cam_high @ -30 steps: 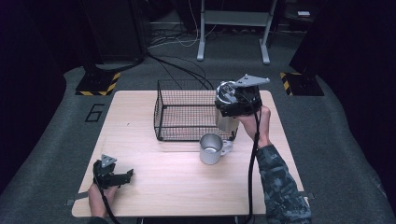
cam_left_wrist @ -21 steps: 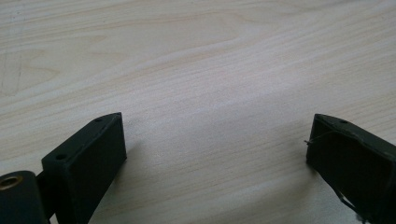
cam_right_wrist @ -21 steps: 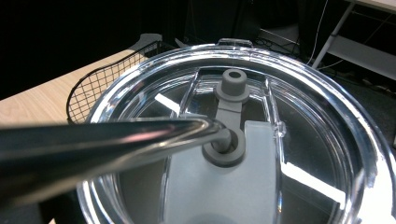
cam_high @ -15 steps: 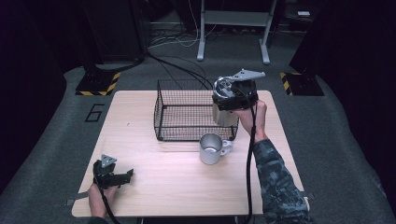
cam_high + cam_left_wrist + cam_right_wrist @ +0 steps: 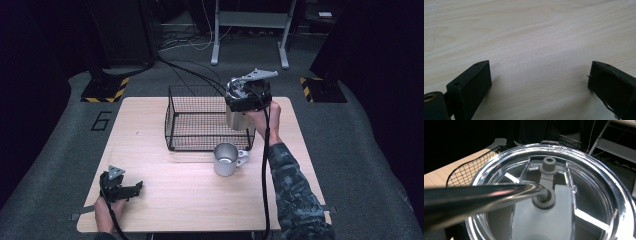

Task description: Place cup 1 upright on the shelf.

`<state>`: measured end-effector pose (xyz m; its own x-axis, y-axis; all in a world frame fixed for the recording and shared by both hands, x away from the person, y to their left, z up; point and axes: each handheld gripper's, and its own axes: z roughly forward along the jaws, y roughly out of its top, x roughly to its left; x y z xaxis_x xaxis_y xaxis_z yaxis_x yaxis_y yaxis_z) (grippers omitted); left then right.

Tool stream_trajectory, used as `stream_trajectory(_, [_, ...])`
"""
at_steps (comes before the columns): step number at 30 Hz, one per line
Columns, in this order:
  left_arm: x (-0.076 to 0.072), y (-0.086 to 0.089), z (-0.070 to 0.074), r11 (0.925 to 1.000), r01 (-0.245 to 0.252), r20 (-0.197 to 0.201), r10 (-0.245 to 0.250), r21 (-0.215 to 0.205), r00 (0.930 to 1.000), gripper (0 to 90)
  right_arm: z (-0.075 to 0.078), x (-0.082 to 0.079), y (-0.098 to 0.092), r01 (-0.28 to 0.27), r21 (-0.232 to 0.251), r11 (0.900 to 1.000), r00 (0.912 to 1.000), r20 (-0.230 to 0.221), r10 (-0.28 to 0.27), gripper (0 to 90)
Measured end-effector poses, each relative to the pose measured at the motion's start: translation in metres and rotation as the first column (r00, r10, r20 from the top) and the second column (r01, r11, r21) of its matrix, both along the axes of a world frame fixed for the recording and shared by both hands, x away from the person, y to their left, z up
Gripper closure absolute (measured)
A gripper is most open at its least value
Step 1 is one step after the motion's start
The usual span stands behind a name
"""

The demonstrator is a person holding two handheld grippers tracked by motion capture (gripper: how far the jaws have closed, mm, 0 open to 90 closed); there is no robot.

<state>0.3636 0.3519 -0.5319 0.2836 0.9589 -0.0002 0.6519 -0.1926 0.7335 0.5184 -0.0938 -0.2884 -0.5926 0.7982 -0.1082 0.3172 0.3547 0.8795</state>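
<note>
One black wire basket (image 5: 207, 120) at frame centre; one steel mug (image 5: 226, 160) below it. Right gripper (image 5: 243, 102) grasps one clear-lidded steel tumbler (image 5: 237, 119). Left gripper (image 5: 131, 189), lower left, jaws spread wide, holding nothing.

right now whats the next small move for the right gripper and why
Probably carry the tumbler a little further over the wire basket and lower it in. The right gripper holds it raised at the basket's right end, above the mug.

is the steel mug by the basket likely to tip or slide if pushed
The squat silver steel mug sits upright with a wide base, so it probably slides on the smooth wooden table rather than tips. Its side handle may make it swivel.
</note>
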Motion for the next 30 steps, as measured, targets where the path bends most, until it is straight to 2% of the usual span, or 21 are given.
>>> stream_trajectory(12, [0.000, 0.000, 0.000, 1.0000, 0.000, 0.000, 0.000, 0.000, 1.0000, 4.6, -0.009, 0.020, 0.002, 0.033, 0.014, 0.999, 0.9993, -0.019, -0.033, 3.3])
stream_trajectory(30, [0.000, 0.000, 0.000, 1.0000, 0.001, 0.001, -0.001, 0.002, 1.0000, 4.6, -0.034, 0.046, 0.015, 0.047, -0.034, 0.998, 0.9961, -0.073, -0.049, 3.3])
